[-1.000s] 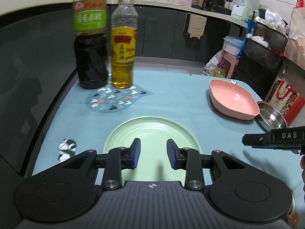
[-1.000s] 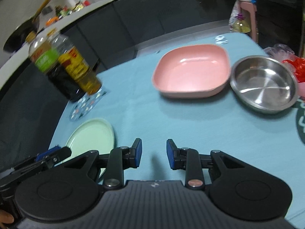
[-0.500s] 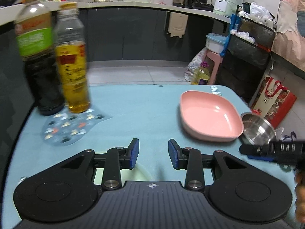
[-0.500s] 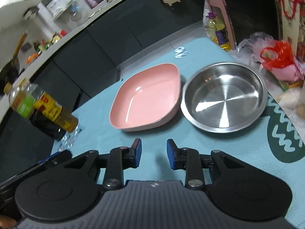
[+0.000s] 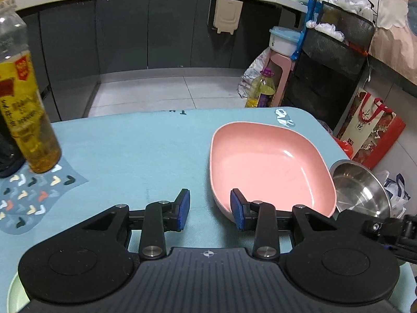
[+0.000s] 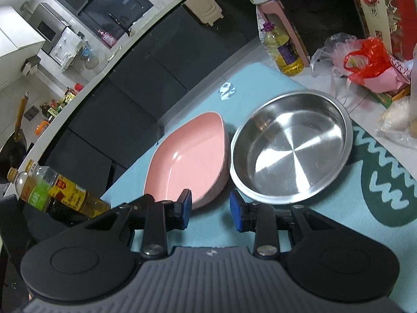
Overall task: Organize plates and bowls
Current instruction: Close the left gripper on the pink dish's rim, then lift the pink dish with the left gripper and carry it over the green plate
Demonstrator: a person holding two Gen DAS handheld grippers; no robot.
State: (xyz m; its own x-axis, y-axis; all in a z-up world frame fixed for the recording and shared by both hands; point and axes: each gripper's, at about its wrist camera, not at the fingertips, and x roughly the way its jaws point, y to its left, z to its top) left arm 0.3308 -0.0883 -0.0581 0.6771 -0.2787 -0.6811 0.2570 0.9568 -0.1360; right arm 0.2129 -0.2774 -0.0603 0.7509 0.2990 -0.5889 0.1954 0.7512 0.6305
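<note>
Left wrist view: the left gripper (image 5: 209,210), fingers wide and empty, hangs over the table (image 5: 135,146) beside the pink dish (image 5: 268,167) at centre right.

Right wrist view: the right gripper (image 6: 211,210), also wide and empty, faces the steel bowl (image 6: 290,146) touching that dish. This looks like the approach; next comes closing on a rim.

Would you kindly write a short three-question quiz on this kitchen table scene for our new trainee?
1. True or false: the left gripper holds the pink dish.
2. Which dish sits right beside the pink dish? A) steel bowl B) glass cup C) wooden tray
3. Fill in: the oil bottle stands on a patterned ____.

Key:
1. False; its fingers are apart and empty, like those of the right gripper.
2. A
3. mat
</note>
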